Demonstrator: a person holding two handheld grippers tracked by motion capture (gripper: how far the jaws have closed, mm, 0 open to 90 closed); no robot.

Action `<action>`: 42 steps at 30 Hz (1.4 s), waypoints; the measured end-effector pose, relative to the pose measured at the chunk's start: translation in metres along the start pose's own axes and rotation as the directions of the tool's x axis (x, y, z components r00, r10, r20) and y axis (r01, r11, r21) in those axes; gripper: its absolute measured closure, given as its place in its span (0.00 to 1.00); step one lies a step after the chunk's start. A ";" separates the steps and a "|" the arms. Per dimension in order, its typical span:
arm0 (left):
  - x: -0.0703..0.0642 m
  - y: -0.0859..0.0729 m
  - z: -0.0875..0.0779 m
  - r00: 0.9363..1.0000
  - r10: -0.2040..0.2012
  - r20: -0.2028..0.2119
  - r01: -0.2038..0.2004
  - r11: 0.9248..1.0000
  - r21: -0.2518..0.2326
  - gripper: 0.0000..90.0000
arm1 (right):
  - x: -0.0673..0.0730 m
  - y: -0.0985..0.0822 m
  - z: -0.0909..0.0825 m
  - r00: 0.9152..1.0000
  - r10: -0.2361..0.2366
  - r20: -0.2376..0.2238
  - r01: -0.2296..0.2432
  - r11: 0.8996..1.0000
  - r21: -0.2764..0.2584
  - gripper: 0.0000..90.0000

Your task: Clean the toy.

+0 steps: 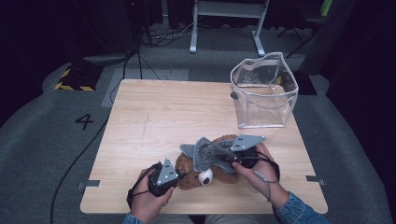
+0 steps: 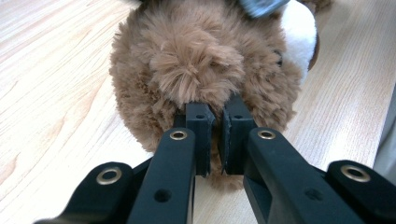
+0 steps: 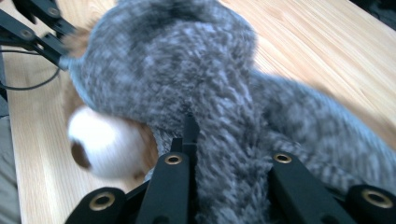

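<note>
Both forearms come in from the near edge. The left hand (image 1: pixel 148 193) wraps the left gripper (image 1: pixel 175 176), which points right and slightly far; its jaws stand nearly together, pinching brown plush. The right hand (image 1: pixel 254 170) holds the right gripper (image 1: pixel 223 157) pointing left, its jaws clamped on grey fabric. A denim cuff covers the right wrist.

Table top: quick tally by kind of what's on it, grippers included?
Brown plush toy: 1
Grey knitted garment: 1
Clear plastic bag: 1
Grippers: 2, the left gripper shut on the toy's fur, the right gripper shut on the garment
Total: 5
</note>
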State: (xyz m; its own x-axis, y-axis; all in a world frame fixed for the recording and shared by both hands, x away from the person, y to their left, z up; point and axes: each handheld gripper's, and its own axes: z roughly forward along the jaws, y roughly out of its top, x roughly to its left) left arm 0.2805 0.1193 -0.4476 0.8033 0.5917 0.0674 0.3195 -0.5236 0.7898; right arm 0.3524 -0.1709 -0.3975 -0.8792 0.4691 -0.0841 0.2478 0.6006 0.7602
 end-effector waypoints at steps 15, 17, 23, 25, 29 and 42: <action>0.002 0.000 0.001 1.000 -0.002 -0.015 0.001 1.000 -0.007 0.93 | -0.072 -0.062 -0.056 0.955 0.198 0.222 -0.204 0.979 0.005 0.87; 0.001 0.000 0.001 1.000 -0.003 -0.013 0.003 1.000 -0.006 0.93 | -0.080 -0.070 -0.060 0.942 0.220 0.252 -0.230 0.973 0.009 0.87; 0.003 0.000 0.001 1.000 -0.011 -0.016 0.011 1.000 -0.003 0.93 | -0.084 -0.069 -0.087 0.920 0.241 0.309 -0.239 0.970 -0.045 0.87; 0.002 0.000 0.001 1.000 -0.016 -0.022 0.016 1.000 -0.005 0.93 | -0.073 -0.057 -0.097 0.929 0.226 0.294 -0.210 0.974 -0.086 0.87; 0.003 0.000 0.002 0.999 -0.020 -0.028 0.020 1.000 -0.010 0.92 | -0.038 -0.024 -0.105 0.969 0.142 0.204 -0.109 0.980 -0.167 0.87; 0.013 -0.001 0.005 0.998 -0.038 -0.044 0.038 0.999 -0.016 0.92 | 0.050 0.026 0.021 0.990 -0.128 -0.066 0.122 0.988 -0.091 0.86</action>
State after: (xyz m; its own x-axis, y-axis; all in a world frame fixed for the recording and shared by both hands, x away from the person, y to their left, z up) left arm 0.2928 0.1241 -0.4504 0.7677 0.6377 0.0635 0.3414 -0.4909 0.8016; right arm 0.3235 -0.1182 -0.3954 -0.9286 0.3444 -0.1379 0.1009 0.5920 0.7996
